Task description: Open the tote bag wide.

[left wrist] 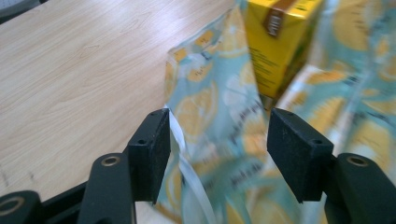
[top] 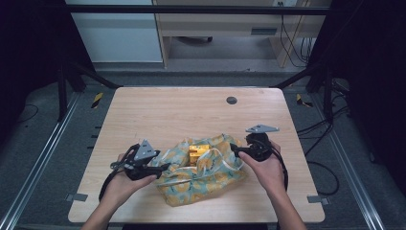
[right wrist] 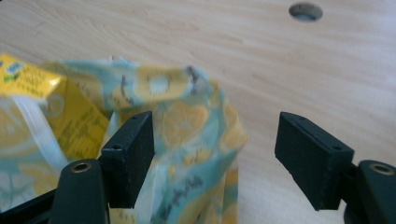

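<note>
A cloth bag (top: pixel 201 175) printed with lemons on pale blue lies crumpled on the wooden table (top: pixel 167 110), near the front. A yellow carton (top: pixel 197 153) stands inside its mouth and shows too in both gripper views (left wrist: pixel 280 42) (right wrist: pixel 74 116). My left gripper (top: pixel 160 167) is at the bag's left edge; its jaws are open with the bag's rim (left wrist: pixel 219 126) and a white strap (left wrist: pixel 187 163) between them. My right gripper (top: pixel 234 148) is at the bag's right edge, jaws open around a fold of the bag (right wrist: pixel 187 126).
A round cable hole (top: pixel 231 100) sits in the table's far right part (right wrist: pixel 306 10). Bare wood spreads behind and to the left of the bag. Metal frame rails run along both sides of the table, and cables lie on the floor at the right.
</note>
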`<state>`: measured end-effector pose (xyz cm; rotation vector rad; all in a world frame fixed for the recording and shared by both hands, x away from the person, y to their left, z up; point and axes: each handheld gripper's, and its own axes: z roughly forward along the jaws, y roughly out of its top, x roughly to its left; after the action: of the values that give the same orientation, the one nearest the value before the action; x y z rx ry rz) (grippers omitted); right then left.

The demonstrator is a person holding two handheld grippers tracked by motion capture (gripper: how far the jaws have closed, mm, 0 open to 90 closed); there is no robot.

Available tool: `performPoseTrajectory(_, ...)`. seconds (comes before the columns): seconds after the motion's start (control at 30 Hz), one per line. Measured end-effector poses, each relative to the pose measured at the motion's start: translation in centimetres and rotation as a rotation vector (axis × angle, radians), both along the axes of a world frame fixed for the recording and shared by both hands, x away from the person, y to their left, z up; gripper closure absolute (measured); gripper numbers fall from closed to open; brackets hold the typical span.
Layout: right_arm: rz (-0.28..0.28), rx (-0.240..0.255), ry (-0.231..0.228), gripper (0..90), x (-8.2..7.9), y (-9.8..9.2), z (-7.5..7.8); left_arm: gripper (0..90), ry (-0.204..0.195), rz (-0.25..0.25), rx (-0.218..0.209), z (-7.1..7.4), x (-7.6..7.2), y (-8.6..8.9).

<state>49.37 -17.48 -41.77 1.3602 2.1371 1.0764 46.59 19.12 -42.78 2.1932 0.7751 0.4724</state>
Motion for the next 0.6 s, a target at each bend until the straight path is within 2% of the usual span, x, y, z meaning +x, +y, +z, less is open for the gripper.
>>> performPoseTrajectory(0.17,-0.017,0.044,0.026,27.4,-1.0,0.0,-1.4,36.7,0.037,-0.018,-0.012,-1.2,1.7,-1.8)
performPoseTrajectory(0.27,-0.017,0.028,0.052,24.1,-1.5,0.5,-2.5,36.8,0.058,-0.026,0.009,-1.8,2.3,-2.5)
performPoseTrajectory(0.33,-0.017,0.018,0.071,23.9,-1.7,0.6,-3.3,41.6,0.079,-0.035,0.033,-2.1,2.5,-2.8)
performPoseTrajectory(0.4,-0.002,0.02,0.087,32.3,-1.9,0.7,-3.8,58.8,0.09,-0.059,0.05,-2.1,2.6,-2.8)
performPoseTrajectory(0.43,0.013,0.021,0.093,38.2,-2.1,0.8,-4.0,63.7,0.094,-0.06,0.061,-2.1,2.6,-2.9)
performPoseTrajectory(0.47,0.027,0.022,0.095,47.2,-2.2,0.9,-4.0,72.4,0.097,-0.061,0.07,-2.2,2.6,-2.9)
performPoseTrajectory(0.57,0.068,0.023,0.087,74.3,-2.7,1.0,-4.0,87.2,0.091,-0.036,0.095,-2.1,2.7,-2.8)
performPoseTrajectory(0.6,0.085,0.019,0.084,79.6,-2.8,1.0,-3.9,89.3,0.082,-0.024,0.098,-1.9,2.7,-2.6)
